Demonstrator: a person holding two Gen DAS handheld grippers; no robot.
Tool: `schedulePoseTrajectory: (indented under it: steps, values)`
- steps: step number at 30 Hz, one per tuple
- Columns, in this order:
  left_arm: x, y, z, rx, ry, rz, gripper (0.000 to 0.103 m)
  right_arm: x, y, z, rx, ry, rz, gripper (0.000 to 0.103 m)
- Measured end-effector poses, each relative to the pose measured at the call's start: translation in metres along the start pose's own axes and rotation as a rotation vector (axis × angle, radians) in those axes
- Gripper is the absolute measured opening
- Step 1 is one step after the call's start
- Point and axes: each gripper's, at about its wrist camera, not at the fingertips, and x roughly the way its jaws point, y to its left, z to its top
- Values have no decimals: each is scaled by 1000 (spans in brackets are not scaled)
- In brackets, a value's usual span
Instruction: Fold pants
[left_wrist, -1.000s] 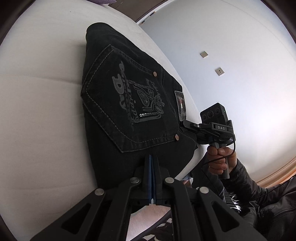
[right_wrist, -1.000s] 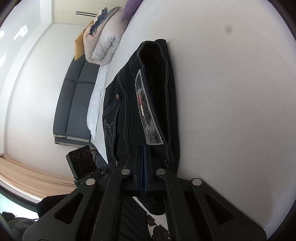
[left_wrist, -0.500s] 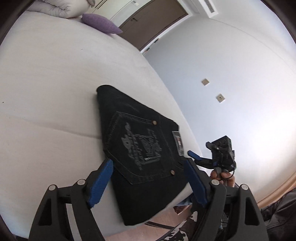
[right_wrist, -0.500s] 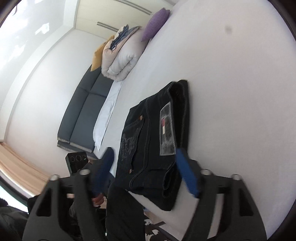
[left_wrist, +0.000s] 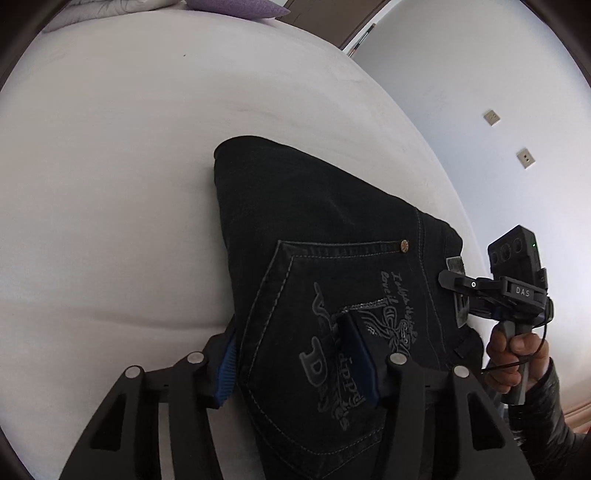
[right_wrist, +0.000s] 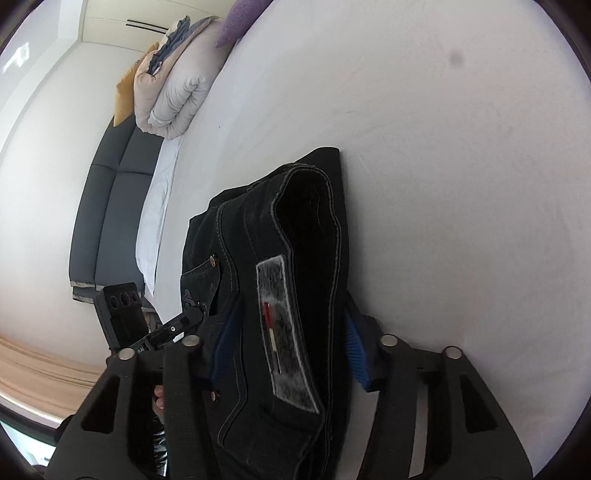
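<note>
On the white mattress (left_wrist: 110, 184) lies the folded pair of black denim pants (left_wrist: 317, 266) with grey stitching, back pocket print upward; the left gripper (left_wrist: 295, 365), coming in from six o'clock of the left wrist view, has its blue-padded fingers (left_wrist: 360, 354) spread and straddling the pocket edge, one under, one on top, not pinched tight; the right gripper (right_wrist: 284, 343) likewise stands parted around the waistband with the grey leather patch (right_wrist: 284, 332), fabric between its blue pads (right_wrist: 354, 350); at eleven o'clock of the right wrist view sit a rolled pale duvet (right_wrist: 173, 92) and a purple cushion (right_wrist: 236, 22); at nine o'clock, a dark grey sofa (right_wrist: 110, 206).
</note>
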Motion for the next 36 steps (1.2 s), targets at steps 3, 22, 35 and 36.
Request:
schedulePoseTrajectory:
  steps: [3, 22, 35, 36]
  values:
    - [2, -19, 0, 61, -1, 84, 48, 2, 2, -1, -28, -15, -9, 29]
    - [-17, -99, 50, 247, -145, 243, 25, -68, 55, 22, -241, -144, -65, 17]
    - [55, -103, 102, 277, -106, 307, 30, -70, -23, 92, -139, -123, -140, 22]
    - [59, -102, 99, 275, -109, 316, 33, -67, -33, 92, -118, -124, -140, 23]
